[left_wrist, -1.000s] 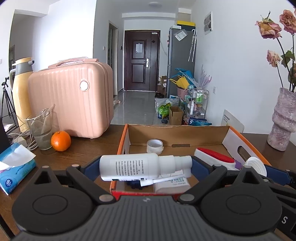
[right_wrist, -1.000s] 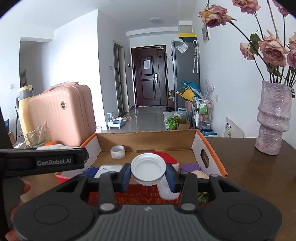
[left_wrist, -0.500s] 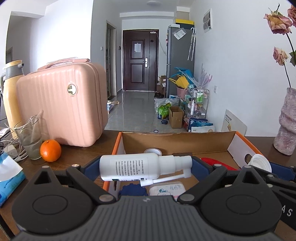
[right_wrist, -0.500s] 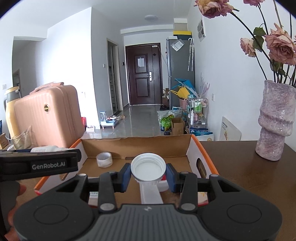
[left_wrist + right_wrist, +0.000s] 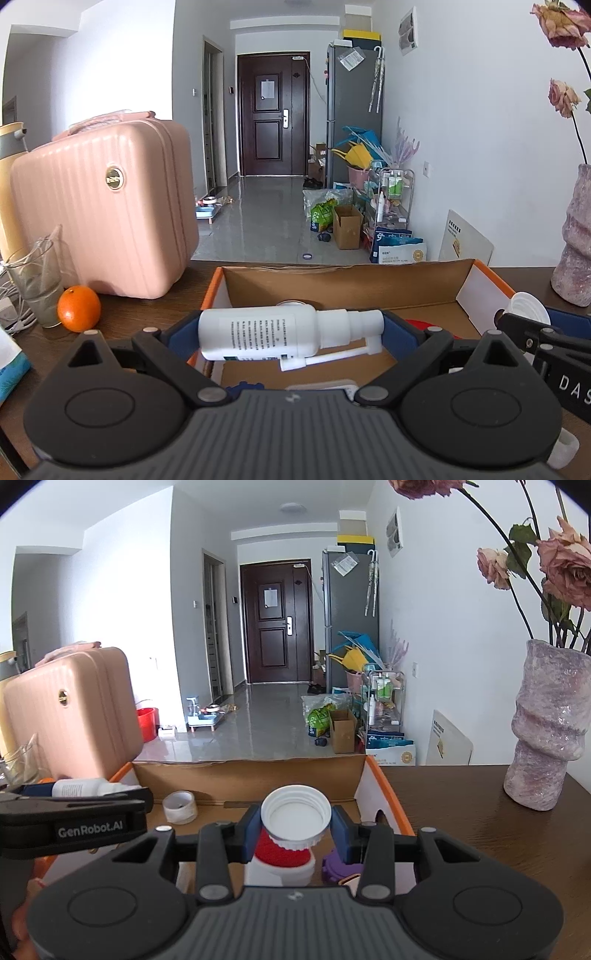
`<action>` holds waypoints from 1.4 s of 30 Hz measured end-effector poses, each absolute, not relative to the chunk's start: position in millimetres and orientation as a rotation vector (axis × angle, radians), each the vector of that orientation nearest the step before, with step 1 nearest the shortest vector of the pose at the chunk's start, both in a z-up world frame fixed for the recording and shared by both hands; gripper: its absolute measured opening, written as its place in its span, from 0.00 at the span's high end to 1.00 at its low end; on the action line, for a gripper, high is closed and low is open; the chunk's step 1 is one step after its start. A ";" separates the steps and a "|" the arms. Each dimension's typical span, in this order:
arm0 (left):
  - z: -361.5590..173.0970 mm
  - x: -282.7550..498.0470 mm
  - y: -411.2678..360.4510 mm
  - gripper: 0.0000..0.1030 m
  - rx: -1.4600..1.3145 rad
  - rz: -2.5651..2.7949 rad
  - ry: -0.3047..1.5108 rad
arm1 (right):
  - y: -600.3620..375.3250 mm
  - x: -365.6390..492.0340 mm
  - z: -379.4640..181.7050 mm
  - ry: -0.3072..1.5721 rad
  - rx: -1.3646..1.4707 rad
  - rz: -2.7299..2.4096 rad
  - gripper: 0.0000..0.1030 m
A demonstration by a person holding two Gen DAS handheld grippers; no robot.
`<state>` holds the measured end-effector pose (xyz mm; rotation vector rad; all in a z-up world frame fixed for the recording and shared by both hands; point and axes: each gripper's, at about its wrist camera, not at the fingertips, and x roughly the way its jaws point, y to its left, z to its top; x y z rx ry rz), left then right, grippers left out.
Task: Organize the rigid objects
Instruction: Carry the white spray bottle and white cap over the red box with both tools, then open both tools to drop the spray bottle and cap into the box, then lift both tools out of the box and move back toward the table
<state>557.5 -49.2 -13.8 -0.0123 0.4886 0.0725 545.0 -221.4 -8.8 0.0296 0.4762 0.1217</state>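
My left gripper point(image 5: 291, 334) is shut on a white spray bottle point(image 5: 266, 334), held sideways above the left part of an open cardboard box point(image 5: 347, 288). My right gripper point(image 5: 295, 829) is shut on a white screw cap point(image 5: 295, 814) above the right part of the same box point(image 5: 251, 779). The cap also shows at the right of the left wrist view point(image 5: 526, 312), and the bottle at the left of the right wrist view point(image 5: 85, 787). In the box lie a tape roll point(image 5: 180, 806), a red-topped white item point(image 5: 280, 860) and a purple item point(image 5: 334, 867).
A pink suitcase point(image 5: 107, 214), an orange point(image 5: 78, 308), a glass point(image 5: 37, 284) and a blue tissue pack point(image 5: 11, 369) stand left of the box. A mauve vase with dried roses point(image 5: 546, 723) stands on the dark table point(image 5: 498, 849) to the right.
Both grippers have risen and moved forward over the box, each keeping its hold. The box contents sit lower in both views.
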 end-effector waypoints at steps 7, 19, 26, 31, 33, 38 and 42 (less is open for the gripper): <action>-20.3 572.3 -54.7 0.03 0.000 0.059 0.508 | -223.2 556.6 -11.1 0.496 0.019 0.113 0.62; -28.8 582.3 -58.2 0.03 0.016 0.018 0.534 | -224.8 559.6 -16.6 0.516 0.019 0.101 0.61; -29.3 583.0 -53.7 0.03 0.005 0.019 0.539 | -224.8 560.7 -19.1 0.527 0.017 0.108 0.61; -26.8 581.7 -49.6 0.00 -0.015 0.023 0.535 | -227.0 559.3 -18.0 0.518 0.023 0.104 0.21; -26.5 581.6 -48.2 0.00 -0.018 0.026 0.537 | -227.0 557.9 -18.0 0.512 0.018 0.095 0.10; -26.6 582.9 -45.8 0.00 -0.028 0.037 0.547 | -225.1 559.7 -20.7 0.524 0.000 0.081 0.05; -25.3 581.6 -45.4 0.00 -0.029 0.037 0.542 | -226.0 560.1 -22.5 0.527 0.004 0.077 0.05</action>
